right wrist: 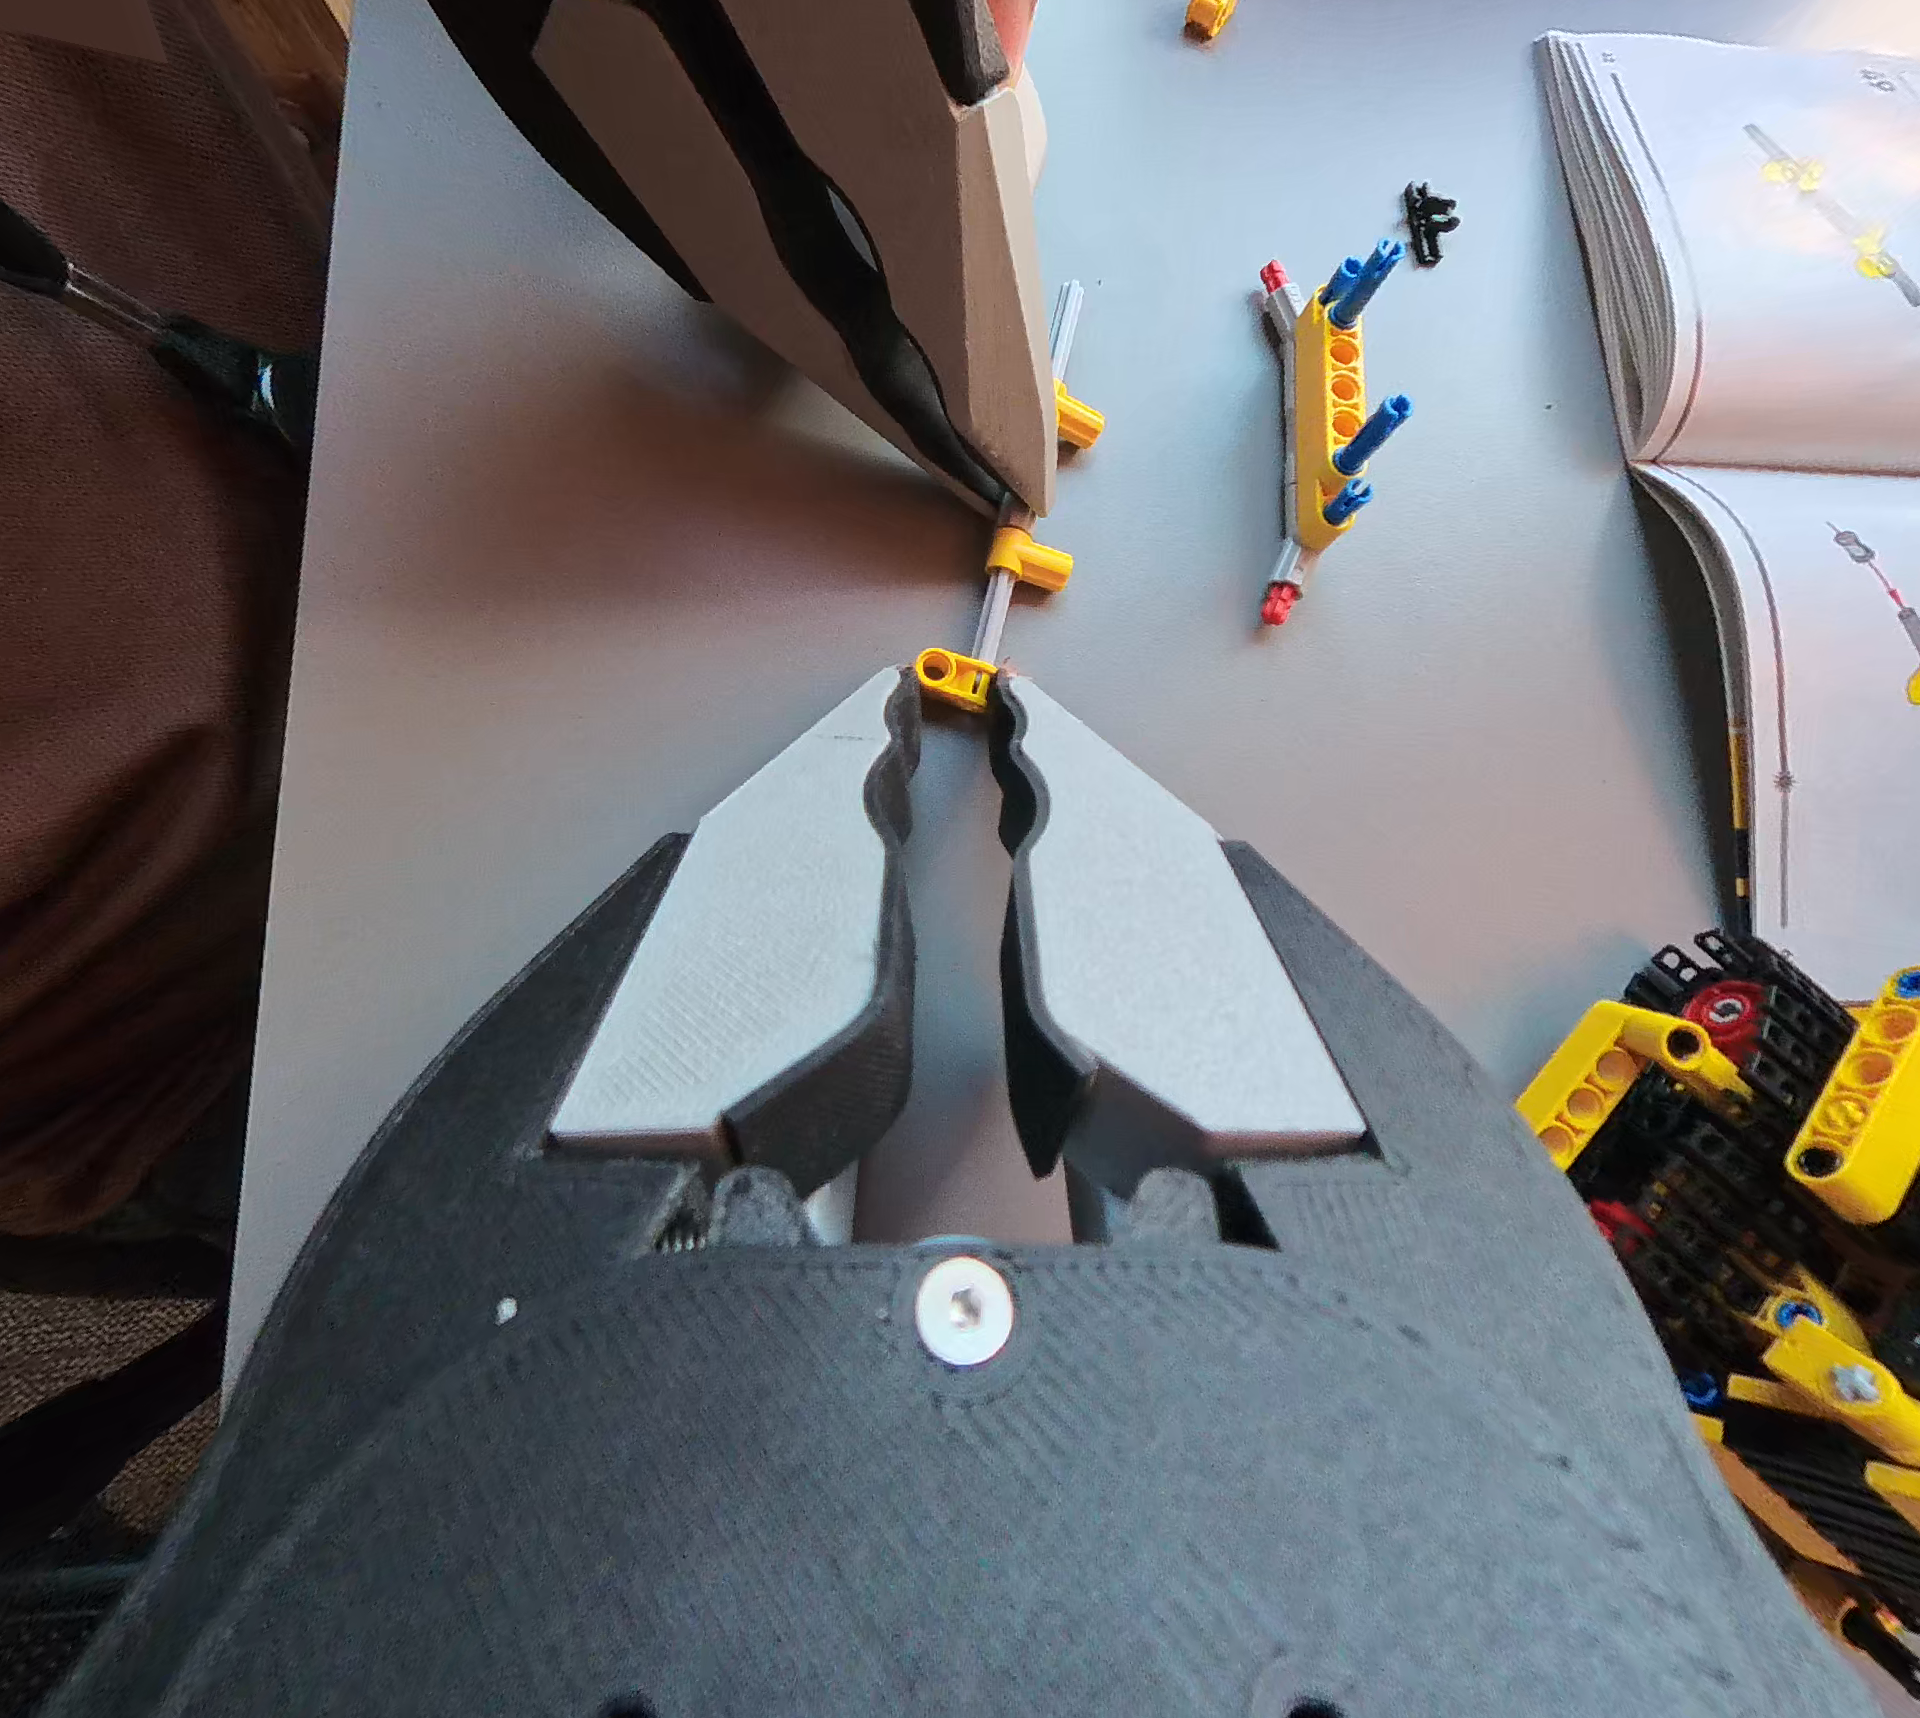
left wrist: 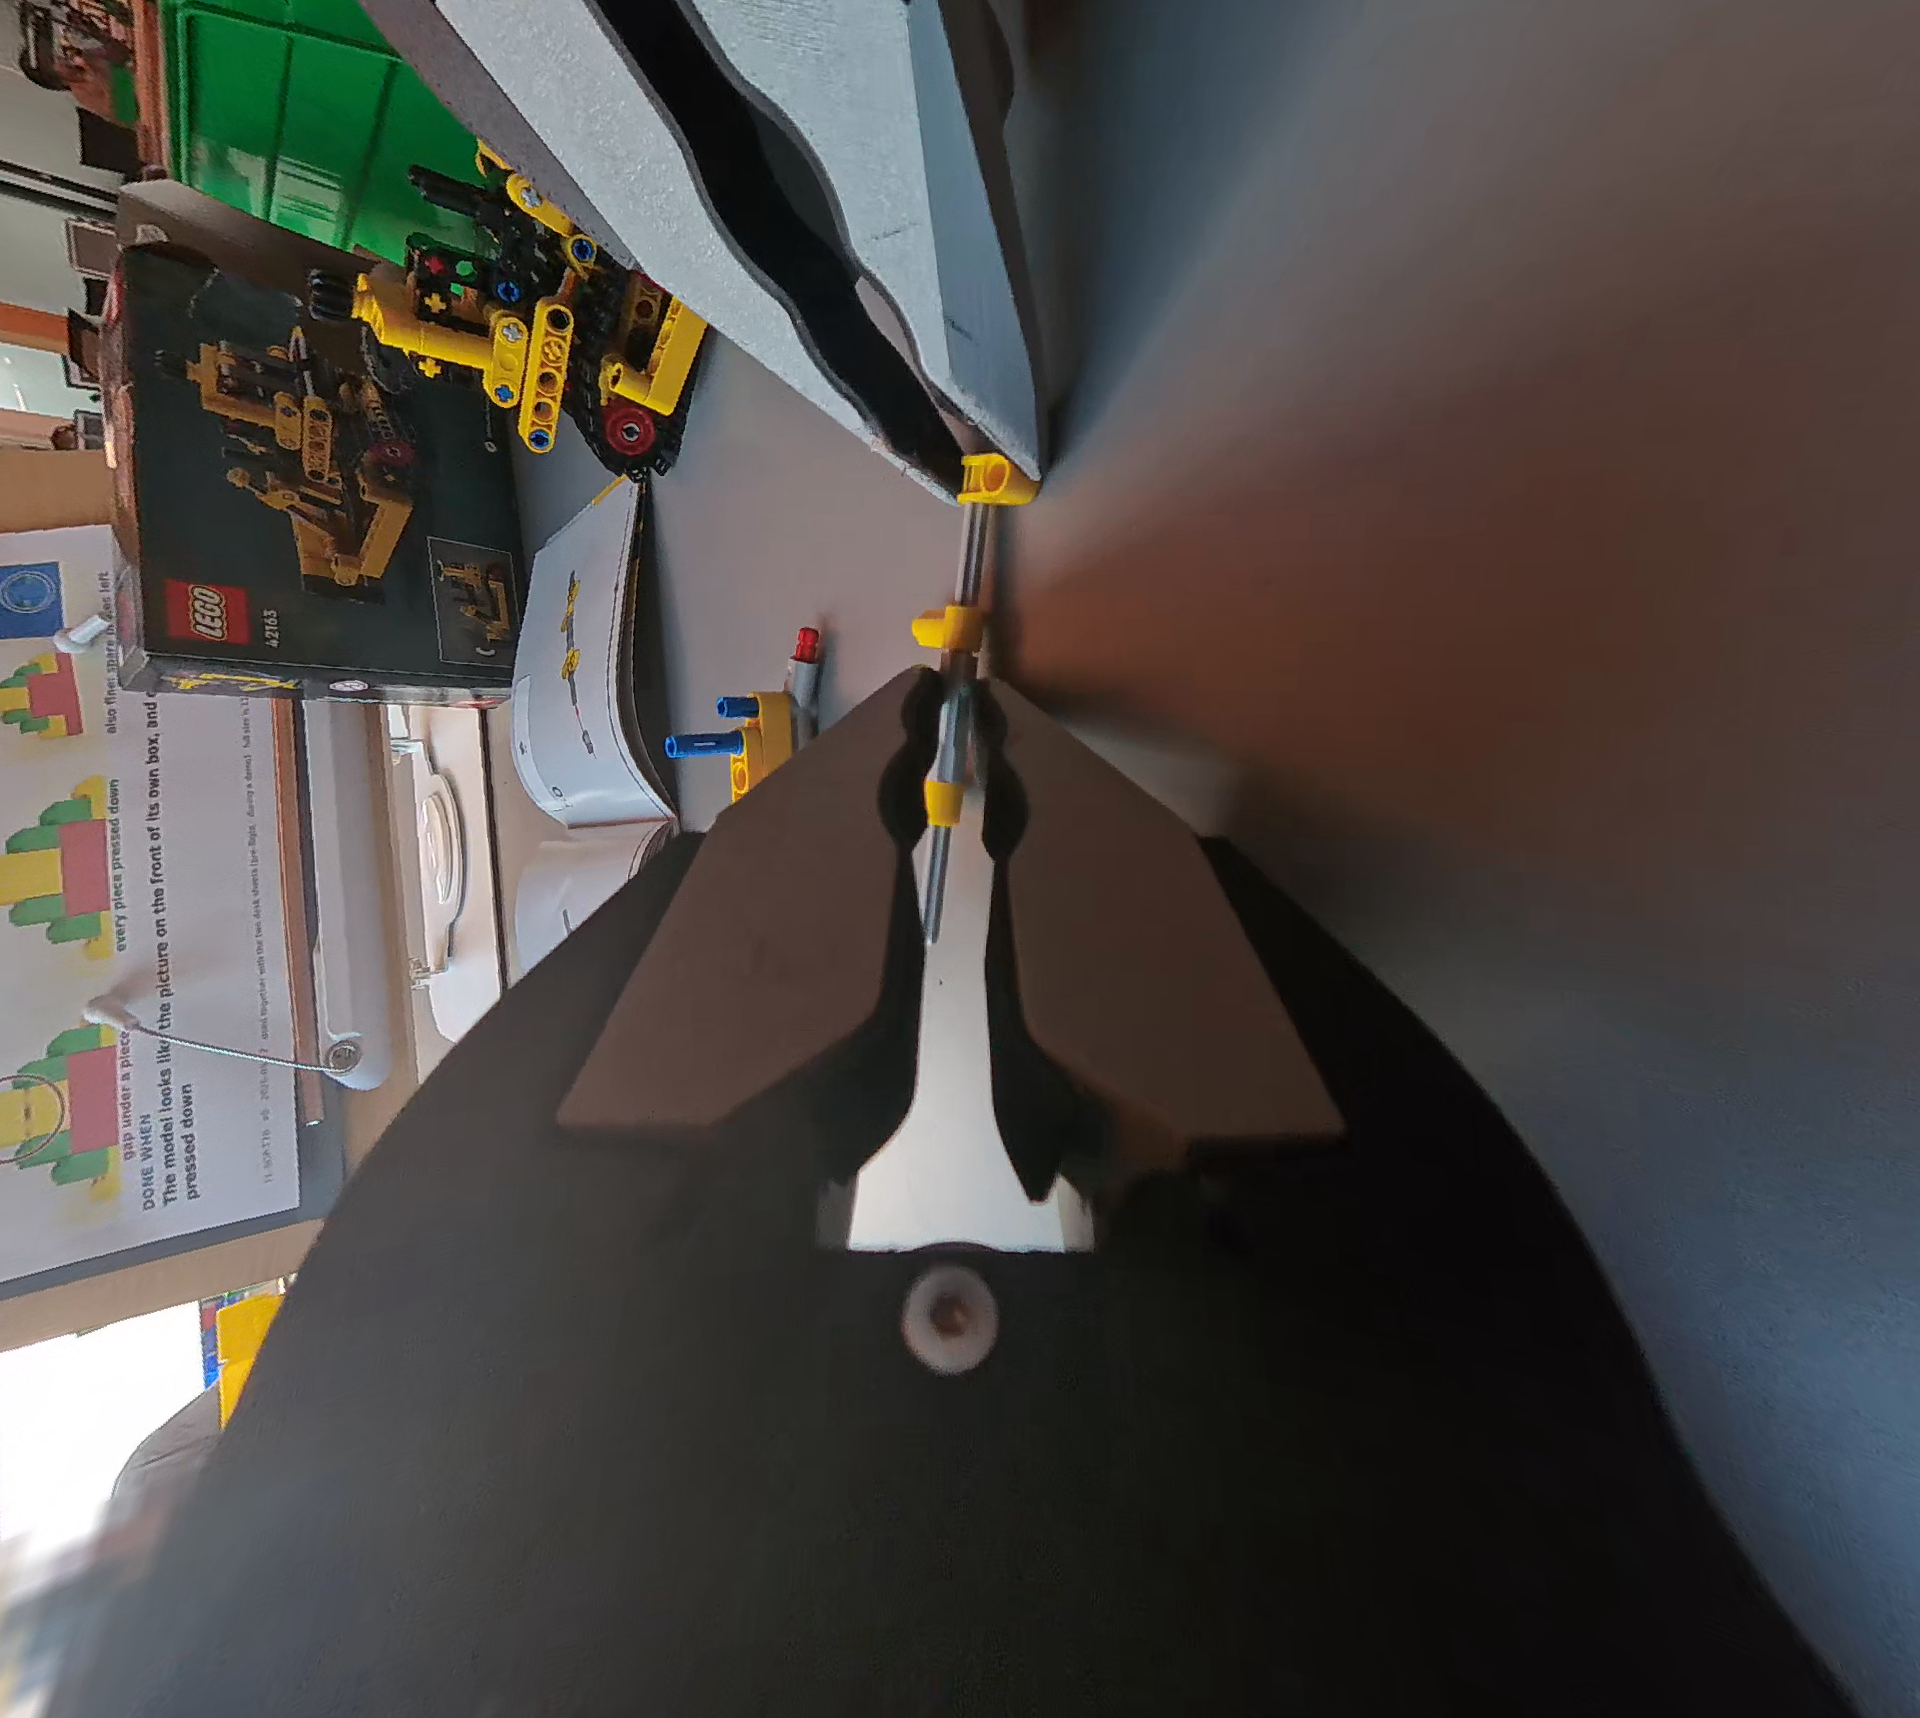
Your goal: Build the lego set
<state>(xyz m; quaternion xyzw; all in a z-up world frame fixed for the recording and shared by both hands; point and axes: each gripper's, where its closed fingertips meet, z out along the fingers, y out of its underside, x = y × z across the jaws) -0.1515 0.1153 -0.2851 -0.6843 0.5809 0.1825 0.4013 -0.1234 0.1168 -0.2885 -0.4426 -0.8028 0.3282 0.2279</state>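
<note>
Right wrist view: thin grey axle [right wrist: 994, 614] carries three yellow connectors [right wrist: 1029, 565].

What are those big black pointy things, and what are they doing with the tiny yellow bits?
They are two pincer tools, one in each of a person's hands, each with a camera looking along its fingers. The left gripper pinches a thin grey axle carrying small yellow connectors. The right gripper pinches the yellow connector at the axle's end. On the grey table lie an open instruction booklet, a yellow beam with blue pins and a half-built yellow and black vehicle.
</note>
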